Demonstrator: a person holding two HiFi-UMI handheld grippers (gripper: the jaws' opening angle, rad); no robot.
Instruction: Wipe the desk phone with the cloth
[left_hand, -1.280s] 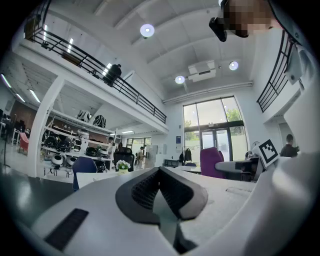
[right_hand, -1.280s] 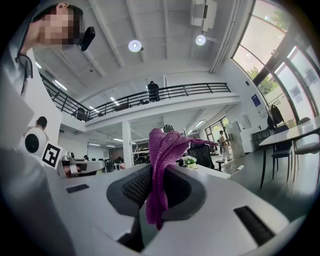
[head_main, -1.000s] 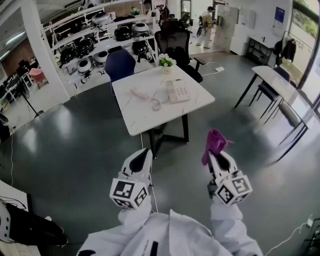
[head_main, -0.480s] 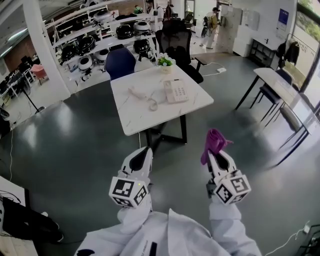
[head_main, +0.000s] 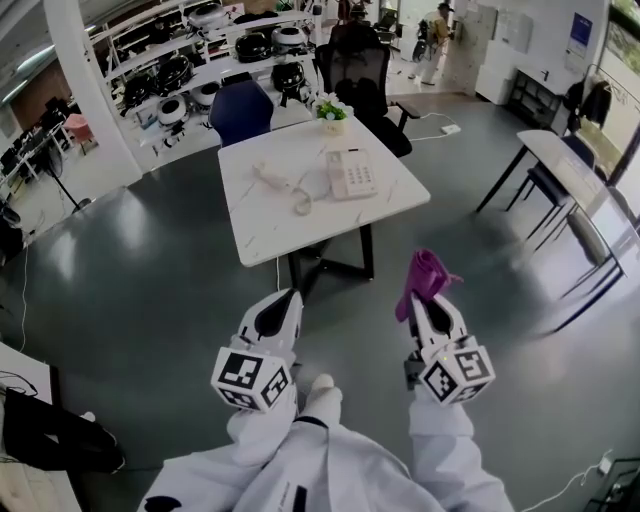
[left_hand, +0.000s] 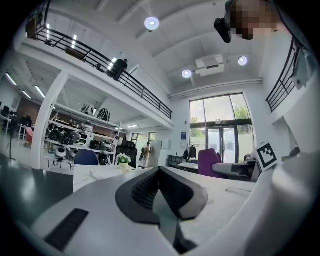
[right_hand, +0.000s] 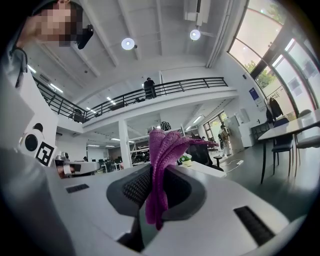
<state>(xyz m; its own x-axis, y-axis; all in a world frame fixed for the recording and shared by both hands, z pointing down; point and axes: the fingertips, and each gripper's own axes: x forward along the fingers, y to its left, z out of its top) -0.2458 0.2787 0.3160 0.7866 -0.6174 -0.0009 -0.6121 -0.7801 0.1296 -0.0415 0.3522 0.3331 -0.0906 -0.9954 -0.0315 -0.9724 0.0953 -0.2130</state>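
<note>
A white desk phone (head_main: 354, 175) lies on the white marble table (head_main: 270, 225) ahead, its handset (head_main: 272, 180) off the base to the left on a coiled cord. My right gripper (head_main: 429, 302) is shut on a purple cloth (head_main: 424, 277) that sticks up from its jaws; the cloth (right_hand: 162, 165) fills the right gripper view's middle. My left gripper (head_main: 283, 305) is shut with nothing in it, its pads (left_hand: 145, 192) pressed together. Both grippers hang over the grey floor, well short of the table.
A small flower pot (head_main: 332, 110) stands at the table's far edge. A black office chair (head_main: 362, 75) and a blue chair (head_main: 240, 112) sit behind it, with shelves of helmets (head_main: 205, 60) beyond. Another desk (head_main: 570, 180) stands at the right.
The table sits lower and nearer in the head view, so I have moved toward it. Both grippers keep their hold and relative pose.
</note>
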